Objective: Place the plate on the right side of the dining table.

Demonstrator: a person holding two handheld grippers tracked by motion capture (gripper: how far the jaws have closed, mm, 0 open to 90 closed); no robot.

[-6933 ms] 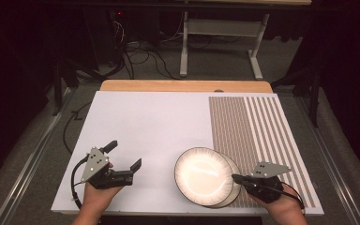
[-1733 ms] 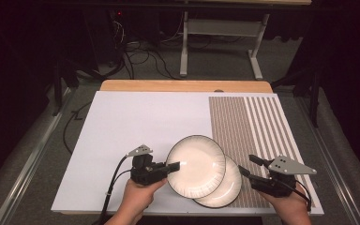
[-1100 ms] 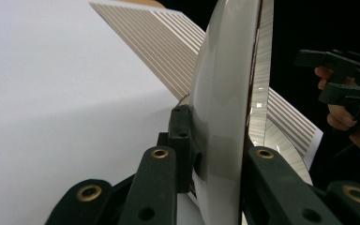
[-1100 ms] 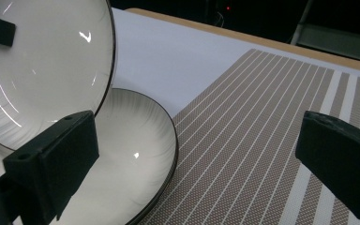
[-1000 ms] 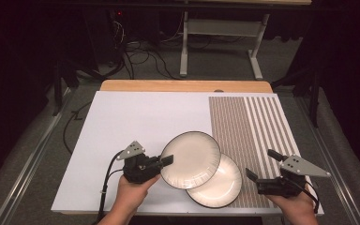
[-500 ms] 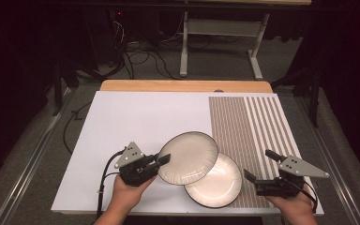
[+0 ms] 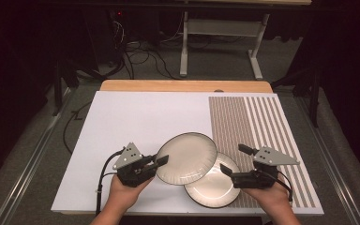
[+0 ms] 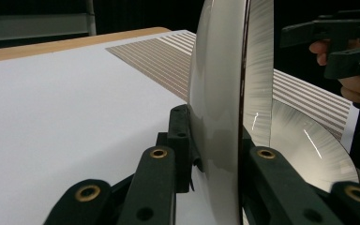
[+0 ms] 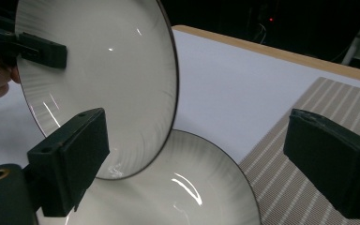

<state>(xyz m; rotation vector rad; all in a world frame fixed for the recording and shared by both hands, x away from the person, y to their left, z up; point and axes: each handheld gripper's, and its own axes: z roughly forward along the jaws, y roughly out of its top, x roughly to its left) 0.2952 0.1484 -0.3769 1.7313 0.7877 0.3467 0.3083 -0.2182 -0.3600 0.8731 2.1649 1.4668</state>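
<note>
Unstacking plates, about halfway by my read. My left claw (image 7: 163, 161) pinching rim of upper plate (image 7: 187, 158), lifted and tilted, its far edge overlapping lower plate (image 7: 213, 187). Lower plate flat on worktop (image 7: 140, 112), partly on striped mat (image 7: 258, 126). My right claw (image 7: 232, 161) spread, jaws just closing slightly, nothing gripped, hovering beside lower plate. Left: set upper plate down clear of lower one.

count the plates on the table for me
2. One plate is lifted and tilted, gripped at its rim by the left claw. The other plate lies flat on the table, partly under the first.
</note>
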